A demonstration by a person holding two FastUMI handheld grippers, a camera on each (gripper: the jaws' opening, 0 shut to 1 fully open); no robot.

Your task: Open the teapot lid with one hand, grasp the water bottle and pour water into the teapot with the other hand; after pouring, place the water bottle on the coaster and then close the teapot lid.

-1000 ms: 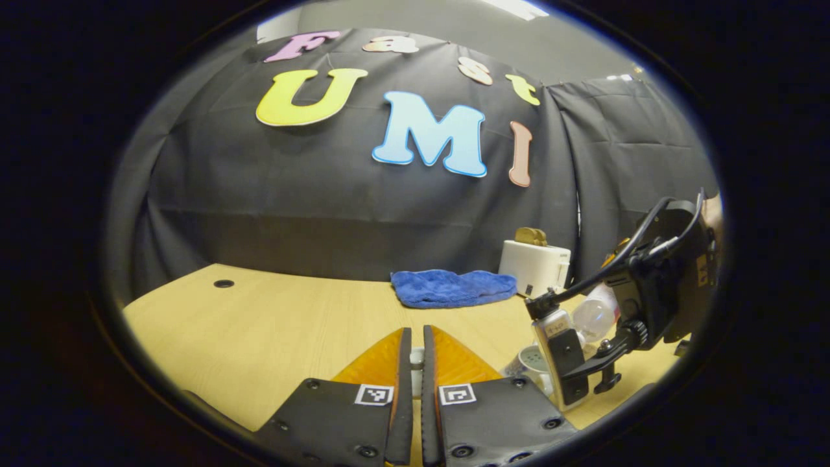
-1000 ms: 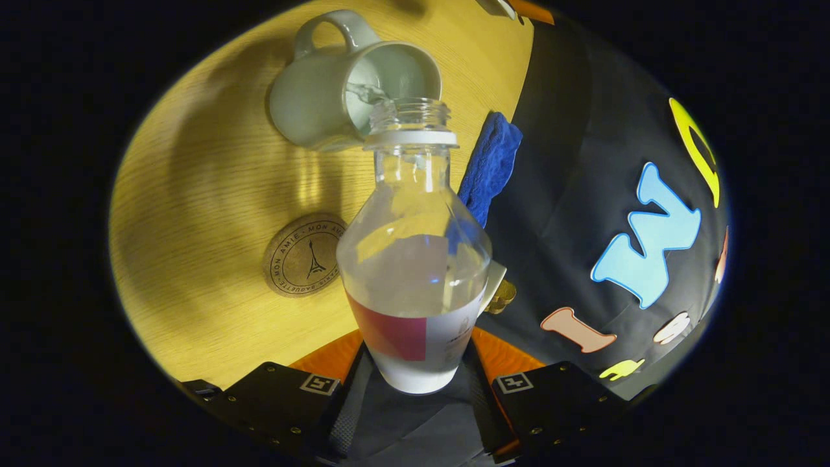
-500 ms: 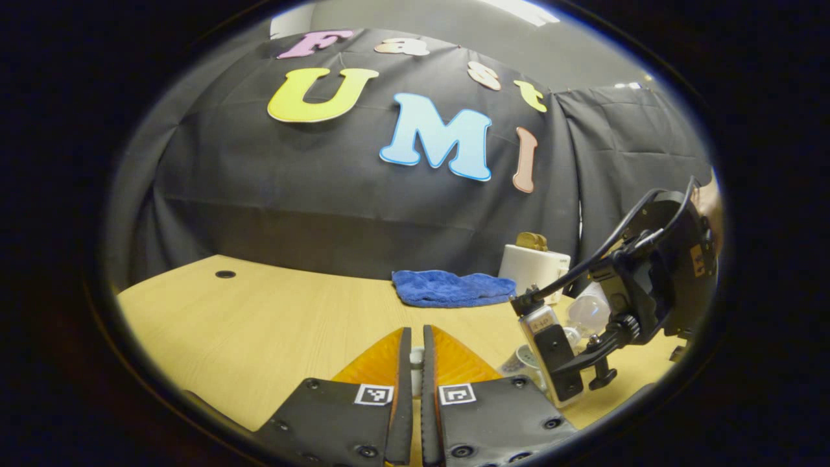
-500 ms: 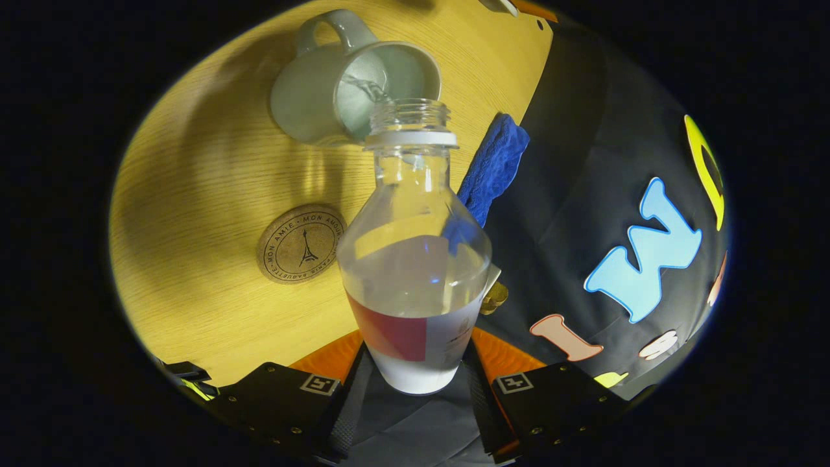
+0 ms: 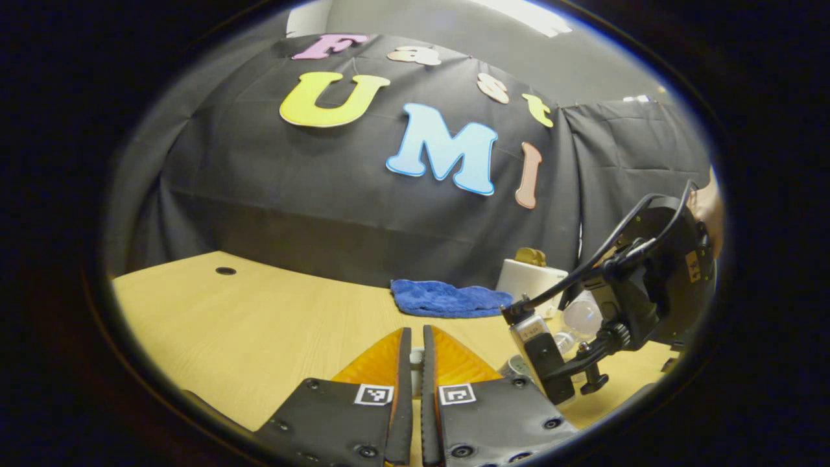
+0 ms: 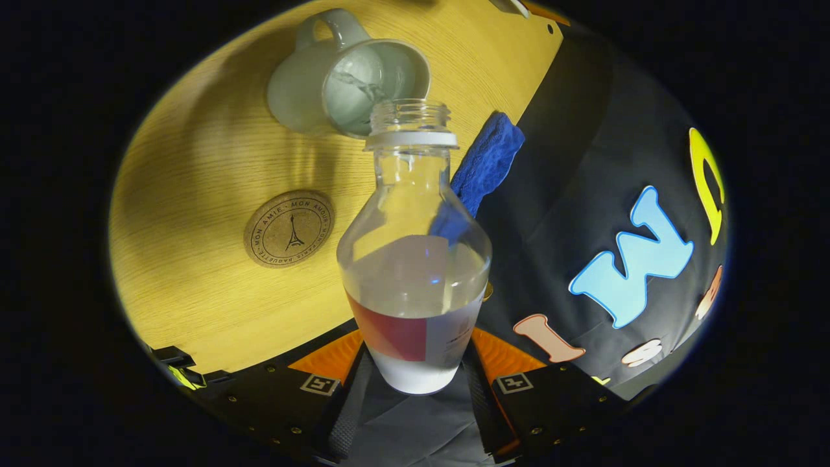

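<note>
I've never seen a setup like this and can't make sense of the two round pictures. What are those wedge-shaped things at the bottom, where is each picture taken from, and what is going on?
Each picture comes from a fisheye camera riding on a hand-held two-finger gripper; the wedges are its fingers. In the left gripper view, the left gripper is pinched on a small pale thing, probably the teapot lid. At the right of that view is the right gripper, held by a person. In the right gripper view, the right gripper clamps a tilted water bottle, with water running into the open teapot. On the wooden table lie a round coaster and a blue cloth.
</note>
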